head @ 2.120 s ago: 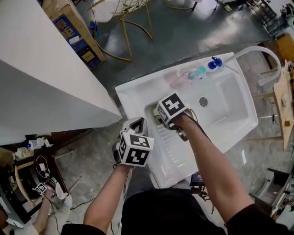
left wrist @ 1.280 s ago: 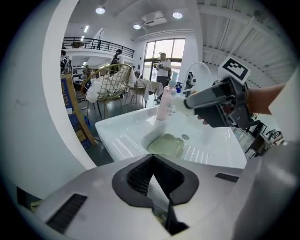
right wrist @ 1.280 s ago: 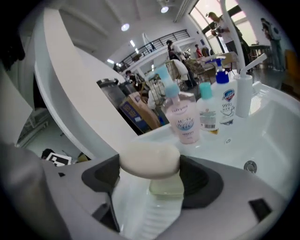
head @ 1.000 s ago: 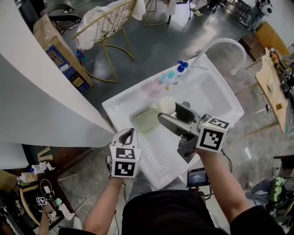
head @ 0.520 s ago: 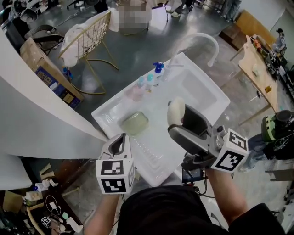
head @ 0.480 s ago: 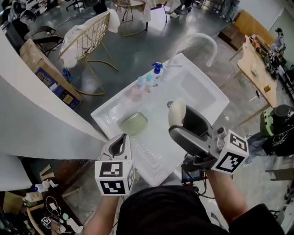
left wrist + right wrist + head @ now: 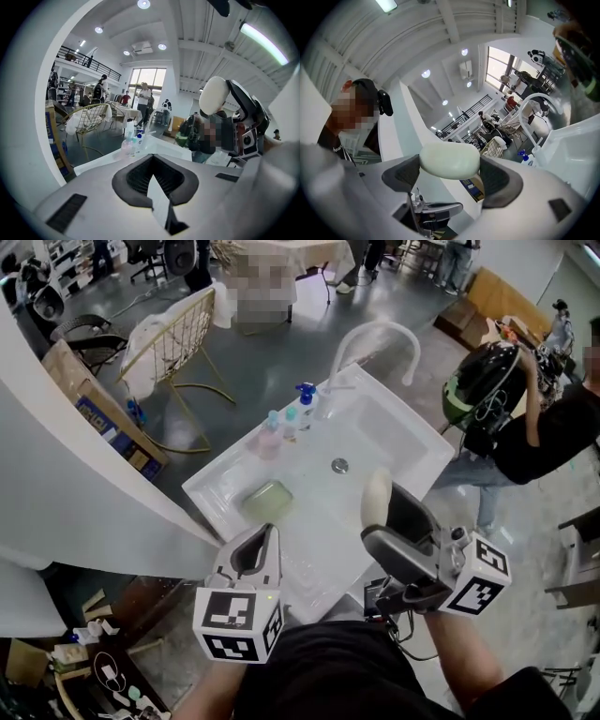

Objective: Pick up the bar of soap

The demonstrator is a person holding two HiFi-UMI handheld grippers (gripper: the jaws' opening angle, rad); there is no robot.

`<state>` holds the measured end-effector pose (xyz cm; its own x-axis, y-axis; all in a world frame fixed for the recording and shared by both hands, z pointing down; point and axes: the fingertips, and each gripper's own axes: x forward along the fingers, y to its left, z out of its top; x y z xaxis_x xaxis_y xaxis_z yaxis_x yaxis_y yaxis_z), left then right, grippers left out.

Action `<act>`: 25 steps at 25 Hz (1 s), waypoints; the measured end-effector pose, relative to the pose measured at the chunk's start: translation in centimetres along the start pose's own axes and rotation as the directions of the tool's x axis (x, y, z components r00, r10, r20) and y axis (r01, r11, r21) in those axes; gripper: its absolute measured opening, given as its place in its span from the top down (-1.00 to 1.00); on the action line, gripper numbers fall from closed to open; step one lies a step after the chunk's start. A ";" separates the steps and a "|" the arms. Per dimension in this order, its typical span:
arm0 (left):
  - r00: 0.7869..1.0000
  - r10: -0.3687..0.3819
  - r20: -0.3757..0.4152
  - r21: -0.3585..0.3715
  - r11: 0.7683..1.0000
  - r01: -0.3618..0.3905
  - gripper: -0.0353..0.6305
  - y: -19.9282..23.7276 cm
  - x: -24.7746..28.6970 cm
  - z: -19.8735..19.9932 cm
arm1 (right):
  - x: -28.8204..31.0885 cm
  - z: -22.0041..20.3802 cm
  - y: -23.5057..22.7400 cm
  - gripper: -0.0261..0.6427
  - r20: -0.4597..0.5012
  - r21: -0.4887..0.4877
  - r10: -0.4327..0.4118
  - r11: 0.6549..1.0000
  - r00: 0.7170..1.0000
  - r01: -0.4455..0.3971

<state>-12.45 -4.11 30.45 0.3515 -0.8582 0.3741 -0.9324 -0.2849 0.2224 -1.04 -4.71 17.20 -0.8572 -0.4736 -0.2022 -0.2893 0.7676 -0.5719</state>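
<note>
1. A slip is judged the main risk: the bar of soap (image 7: 449,161) is smooth and rounded, and it is pinched only by its ends, near the pad tips.
2. The soap is clamped between the right gripper's (image 7: 378,514) jaws, held well above the sink (image 7: 217,486).
3. The left gripper's (image 7: 152,177) jaws are pressed together, with nothing between them.

Cream bar of soap (image 7: 377,495), white sink (image 7: 412,448)
</note>
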 end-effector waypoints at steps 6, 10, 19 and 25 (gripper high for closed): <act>1.000 0.015 0.018 0.020 1.000 -0.015 0.88 -2.5 0.0 0.6 | -2.0 1.8 0.5 -0.28 0.031 0.029 0.025 0.999 0.999 -0.026; 0.999 0.023 0.025 0.020 1.000 -0.024 0.88 -4.9 -0.8 0.8 | -4.2 2.6 1.3 -0.28 0.031 0.038 0.047 0.998 0.998 -0.048; 0.998 0.020 0.060 0.044 0.999 -0.023 0.88 -12.3 -3.4 0.8 | -11.4 4.9 3.9 -0.28 0.062 0.011 0.063 0.998 0.996 -0.064; 0.997 0.031 0.075 0.048 0.998 -0.034 0.88 -17.5 -5.5 0.0 | -16.6 5.7 5.6 -0.28 0.078 0.011 0.075 0.997 0.994 -0.076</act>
<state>1.98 5.64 24.52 0.3153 -0.8961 0.3124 -0.9469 -0.2753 0.1660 14.00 5.01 12.84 -0.8408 -0.4468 -0.3056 -0.2183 0.7965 -0.5639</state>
